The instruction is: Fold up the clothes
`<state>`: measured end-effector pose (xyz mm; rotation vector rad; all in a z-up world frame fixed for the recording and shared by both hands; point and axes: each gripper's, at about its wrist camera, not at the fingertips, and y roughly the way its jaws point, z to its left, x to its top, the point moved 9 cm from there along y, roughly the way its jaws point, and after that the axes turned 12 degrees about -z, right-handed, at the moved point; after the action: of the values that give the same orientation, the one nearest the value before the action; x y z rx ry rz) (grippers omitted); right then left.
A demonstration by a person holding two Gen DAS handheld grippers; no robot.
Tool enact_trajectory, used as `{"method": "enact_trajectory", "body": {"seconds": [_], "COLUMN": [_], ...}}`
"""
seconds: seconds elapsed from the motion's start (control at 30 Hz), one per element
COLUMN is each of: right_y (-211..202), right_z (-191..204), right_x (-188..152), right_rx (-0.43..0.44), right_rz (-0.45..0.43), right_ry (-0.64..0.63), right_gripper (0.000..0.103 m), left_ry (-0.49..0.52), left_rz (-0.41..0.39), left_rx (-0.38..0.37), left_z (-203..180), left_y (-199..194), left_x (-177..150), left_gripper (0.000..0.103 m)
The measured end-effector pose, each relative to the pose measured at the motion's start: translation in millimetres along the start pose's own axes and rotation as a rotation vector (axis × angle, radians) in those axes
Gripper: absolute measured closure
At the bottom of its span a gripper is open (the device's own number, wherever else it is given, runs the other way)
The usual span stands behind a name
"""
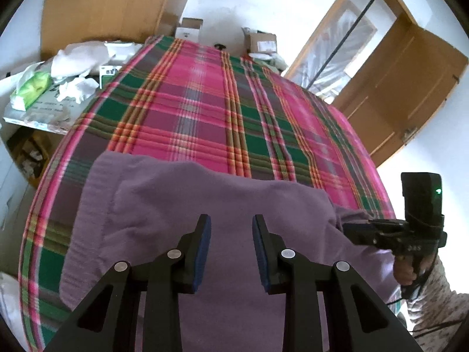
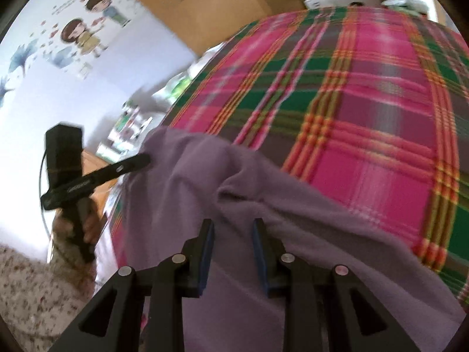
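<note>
Left gripper [image 1: 231,226] hovers low over the purple garment [image 1: 181,193], fingers parted wide, nothing between the blue pads. Right gripper [image 2: 233,228] likewise: parted wide, empty, also just above the cloth; in the left wrist view it shows from the side at the garment's right edge, tip touching or nearly touching a bunched corner there, contact not certain. The garment lies on the near part of the plaid bedspread [image 1: 205,96], directly under and ahead of both grippers, running off the near edge of both views so its full extent cannot be seen. Its far edge looks rounded and doubled, with a ribbed band along the left side, which reads as at least one layer lying over another, but whether that is a made fold or just how it was laid cannot be told. Right side is rumpled with loose creases, so it does not look like a neat finished packet; judging by this, tidying or more folding seems left. Farther off: bags and boxes [image 1: 67,67] beside the bed, a wooden door [image 1: 395,82].
</note>
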<state>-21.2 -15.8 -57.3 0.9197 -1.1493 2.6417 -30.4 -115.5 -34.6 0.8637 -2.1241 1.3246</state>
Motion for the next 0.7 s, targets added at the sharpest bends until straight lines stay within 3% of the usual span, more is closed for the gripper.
{"method": "enact_trajectory", "body": {"seconds": [0.23, 0.4, 0.6, 0.7], "right_y": [9.8, 21.9, 32.2, 33.0], "right_z": [13.3, 14.3, 7.1, 4.5], "right_x": [3.8, -0.2, 2.4, 8.3], "right_rx": [0.037, 0.1, 0.149, 0.12], "right_rz": [0.055, 0.121, 0.124, 0.1], "right_ry": [-0.05, 0.0, 0.105, 0.101], "right_gripper": [0.075, 0.075, 0.073, 0.074], "left_ry": [0.009, 0.036, 0.015, -0.005], "left_rz": [0.027, 0.041, 0.062, 0.06], "left_rx": [-0.049, -0.068, -0.043, -0.027], "left_z": [-16.2, -25.7, -15.1, -7.5], "left_y": [17.2, 25.5, 33.2, 33.5], "left_x": [0.0, -0.2, -4.4, -3.8], "left_gripper": [0.073, 0.073, 0.073, 0.073]}}
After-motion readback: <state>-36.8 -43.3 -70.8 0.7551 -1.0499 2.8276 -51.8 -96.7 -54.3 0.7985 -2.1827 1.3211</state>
